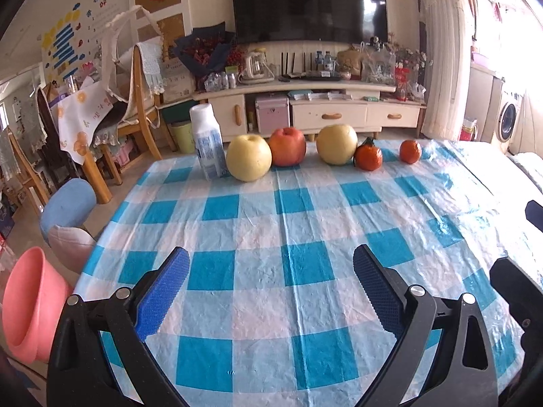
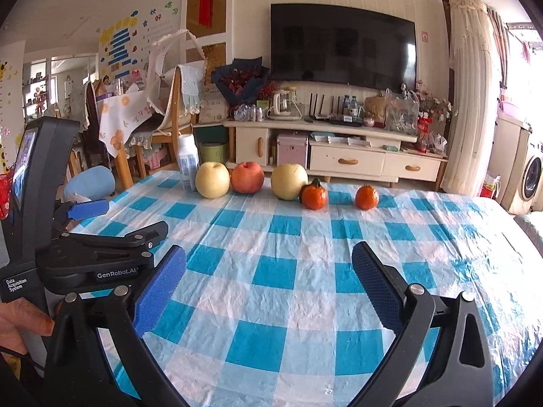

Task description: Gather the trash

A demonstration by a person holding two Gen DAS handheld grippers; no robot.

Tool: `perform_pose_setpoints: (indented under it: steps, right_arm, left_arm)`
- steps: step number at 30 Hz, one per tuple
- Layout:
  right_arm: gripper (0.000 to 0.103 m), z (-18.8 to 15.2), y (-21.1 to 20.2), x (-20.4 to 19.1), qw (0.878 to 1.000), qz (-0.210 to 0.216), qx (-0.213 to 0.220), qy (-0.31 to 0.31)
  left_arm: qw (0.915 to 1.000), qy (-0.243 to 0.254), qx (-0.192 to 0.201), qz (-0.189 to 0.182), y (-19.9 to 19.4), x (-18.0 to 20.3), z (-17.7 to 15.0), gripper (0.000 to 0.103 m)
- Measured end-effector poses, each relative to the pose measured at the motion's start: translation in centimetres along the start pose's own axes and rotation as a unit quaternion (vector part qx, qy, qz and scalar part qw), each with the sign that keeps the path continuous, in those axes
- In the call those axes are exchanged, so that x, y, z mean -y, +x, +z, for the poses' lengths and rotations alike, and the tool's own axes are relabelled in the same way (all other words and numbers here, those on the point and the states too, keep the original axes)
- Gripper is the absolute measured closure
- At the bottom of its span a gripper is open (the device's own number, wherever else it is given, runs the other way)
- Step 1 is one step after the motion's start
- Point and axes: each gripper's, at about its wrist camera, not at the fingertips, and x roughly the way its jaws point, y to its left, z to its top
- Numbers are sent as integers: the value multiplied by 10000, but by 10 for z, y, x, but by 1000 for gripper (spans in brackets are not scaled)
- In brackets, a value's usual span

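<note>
A white plastic bottle (image 1: 207, 140) with a blue label stands upright at the far left of a row on the blue-checked tablecloth (image 1: 305, 237); the right wrist view shows the same bottle (image 2: 187, 161). Beside it sit a yellow apple (image 1: 248, 157), a red apple (image 1: 287, 146), another yellow apple (image 1: 336, 144) and two tangerines (image 1: 369, 157). My left gripper (image 1: 271, 261) hovers open over the near half of the table, well short of the row. My right gripper (image 2: 269, 259) is open too, with the left gripper (image 2: 98, 217) showing at its left.
A pink bin (image 1: 29, 305) stands off the table's left edge, beside a blue chair back (image 1: 68, 203). Wooden chairs draped with cloths (image 1: 112, 112) crowd the left. Behind the table runs a cream TV cabinet (image 1: 305, 105). A hand (image 2: 20, 322) holds the left gripper's handle.
</note>
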Motion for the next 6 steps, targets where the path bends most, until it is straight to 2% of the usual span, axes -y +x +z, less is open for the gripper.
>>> perform_pose_setpoints:
  steps: [3,6]
  right_arm:
    - [4,-11,31,8,9981,-58,-567,213]
    - [4,-23,63,13,9922,-265,-1181,294]
  left_arm:
    - [9988,-136,-469,-87,33,-2,-10,7]
    - [9969,-267,-735,-118,53,-4,-20,7]
